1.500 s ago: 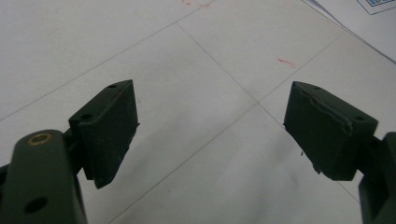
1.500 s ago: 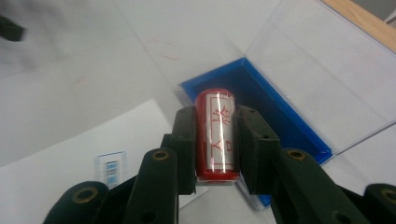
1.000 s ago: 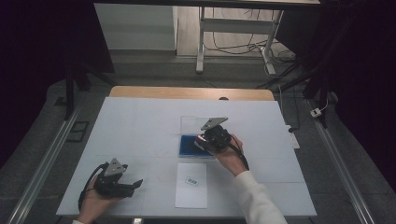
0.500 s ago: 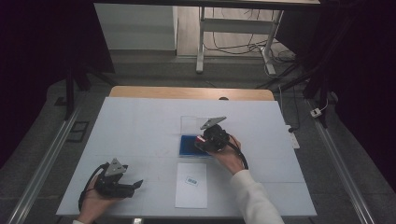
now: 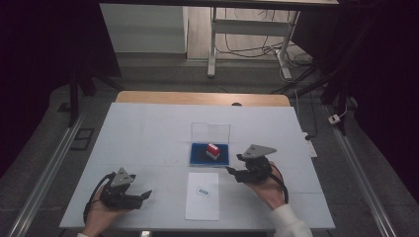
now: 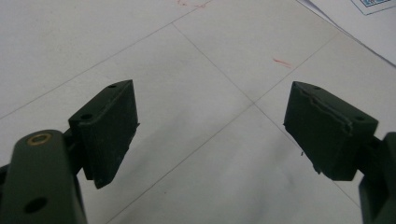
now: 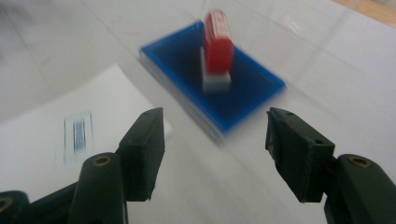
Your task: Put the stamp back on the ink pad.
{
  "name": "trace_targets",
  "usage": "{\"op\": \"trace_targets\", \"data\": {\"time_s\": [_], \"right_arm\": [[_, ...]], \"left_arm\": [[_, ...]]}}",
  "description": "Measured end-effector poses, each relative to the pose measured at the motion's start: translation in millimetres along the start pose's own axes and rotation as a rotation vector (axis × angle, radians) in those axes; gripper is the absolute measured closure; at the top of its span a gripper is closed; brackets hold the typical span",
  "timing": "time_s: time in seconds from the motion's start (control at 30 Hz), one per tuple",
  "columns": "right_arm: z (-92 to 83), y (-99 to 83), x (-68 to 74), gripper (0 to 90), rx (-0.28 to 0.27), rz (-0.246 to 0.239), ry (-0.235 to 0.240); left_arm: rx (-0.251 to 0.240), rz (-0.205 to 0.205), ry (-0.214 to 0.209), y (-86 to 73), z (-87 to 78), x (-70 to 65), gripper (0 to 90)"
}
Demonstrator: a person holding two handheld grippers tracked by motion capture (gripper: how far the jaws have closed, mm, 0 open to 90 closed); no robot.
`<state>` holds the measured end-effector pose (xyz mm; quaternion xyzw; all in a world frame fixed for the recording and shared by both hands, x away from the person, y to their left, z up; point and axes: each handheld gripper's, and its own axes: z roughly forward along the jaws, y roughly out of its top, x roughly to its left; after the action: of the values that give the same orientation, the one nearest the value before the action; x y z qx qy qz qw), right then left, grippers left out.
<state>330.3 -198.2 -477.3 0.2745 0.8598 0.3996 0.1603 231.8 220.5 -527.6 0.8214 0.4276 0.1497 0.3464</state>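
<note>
Jaws standing apart on both grippers, nothing between them.
Left gripper (image 5: 143, 196) is resting released on the surface (image 5: 148, 133); right gripper (image 7: 212, 140), its jaws having just been opening, is facing the red stamp (image 7: 218, 42) standing on the blue ink pad (image 7: 252, 88) just ahead.

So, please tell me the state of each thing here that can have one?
Stamp: upright on the blue pad, released.
Ink pad case: open, clear lid raised behind.
Paper sheet: flat, one blue imprint.
Right gripper: jaws just opened, nothing between.
Left gripper: open, empty.
</note>
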Motion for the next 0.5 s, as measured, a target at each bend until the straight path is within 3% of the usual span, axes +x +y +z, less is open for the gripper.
{"op": "trace_targets", "data": {"time_s": [0.27, 0.5], "right_arm": [[-43.8, -52.5, -8.9, 38.4, -0.004, 0.011, -0.055], [-63.1, -77.8, -16.9, 39.2, 0.008, 0.025, -0.068]], "left_arm": [[-0.003, -0.005, 0.002, -0.2, 0.1, -0.1, 18.1], [-0.016, -0.001, 0.002, 0.6, -1.7, -1.0, 18.1]]}}
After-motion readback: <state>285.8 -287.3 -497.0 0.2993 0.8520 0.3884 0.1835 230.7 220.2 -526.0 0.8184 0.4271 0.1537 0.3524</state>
